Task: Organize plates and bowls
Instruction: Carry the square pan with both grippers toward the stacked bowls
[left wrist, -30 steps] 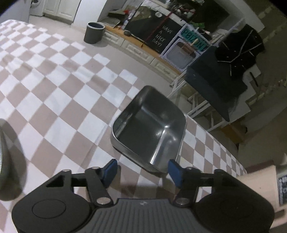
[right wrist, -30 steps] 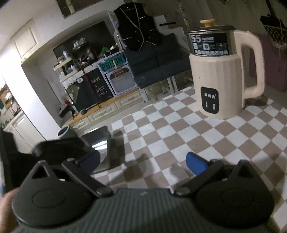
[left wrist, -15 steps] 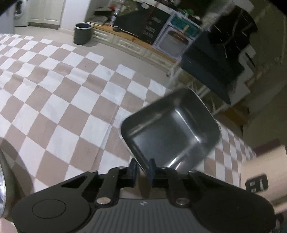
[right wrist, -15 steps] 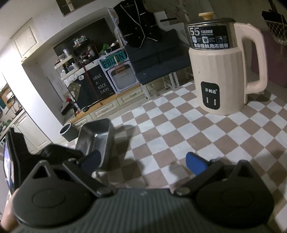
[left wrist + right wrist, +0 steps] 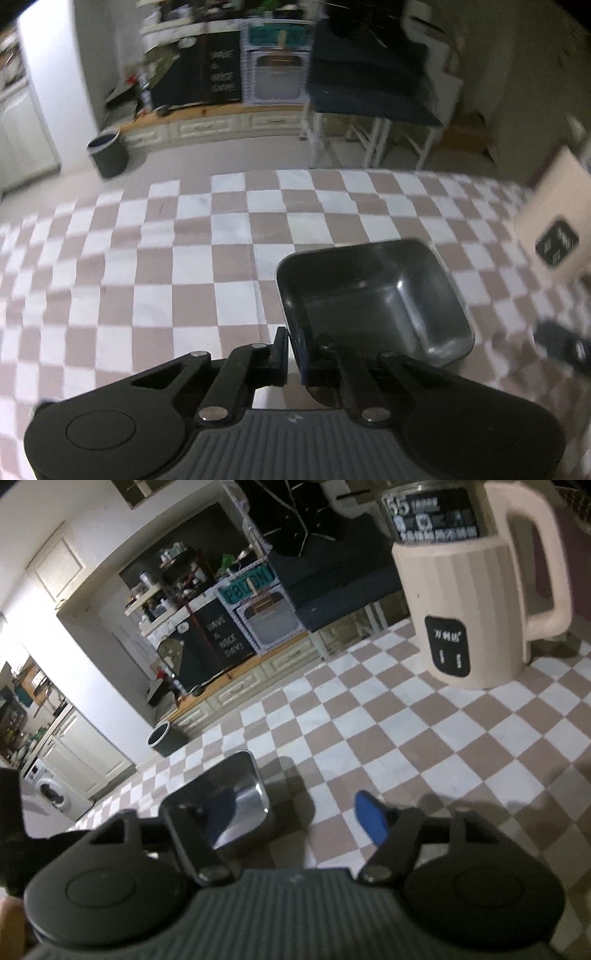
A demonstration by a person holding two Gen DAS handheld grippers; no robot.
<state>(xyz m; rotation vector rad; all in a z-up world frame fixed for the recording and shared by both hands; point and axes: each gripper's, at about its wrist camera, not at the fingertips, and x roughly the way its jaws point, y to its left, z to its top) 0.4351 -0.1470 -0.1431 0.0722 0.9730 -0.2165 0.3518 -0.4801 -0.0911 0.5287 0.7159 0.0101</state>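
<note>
One metal bowl (image 5: 373, 299) is pinched at its near rim by the left gripper (image 5: 294, 354). The right gripper (image 5: 295, 814) has been closing, with the bowl's wall between its fingers.

The bowl (image 5: 373, 299) sits over the checked cloth (image 5: 184, 266), its near wall between the left gripper's (image 5: 293, 354) jaws. A kettle (image 5: 476, 602) stands on the cloth to the right; a bin (image 5: 108, 155) stands on the floor beyond the table.

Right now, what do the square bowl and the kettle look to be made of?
Square bowl: looks like stainless steel, brushed to semi-glossy; grey walls carry soft reflections and a bright glint. Kettle: body looks like matte cream plastic, ribbed, with a moulded handle and a dark glossy band on top; the inside is hidden.
</note>
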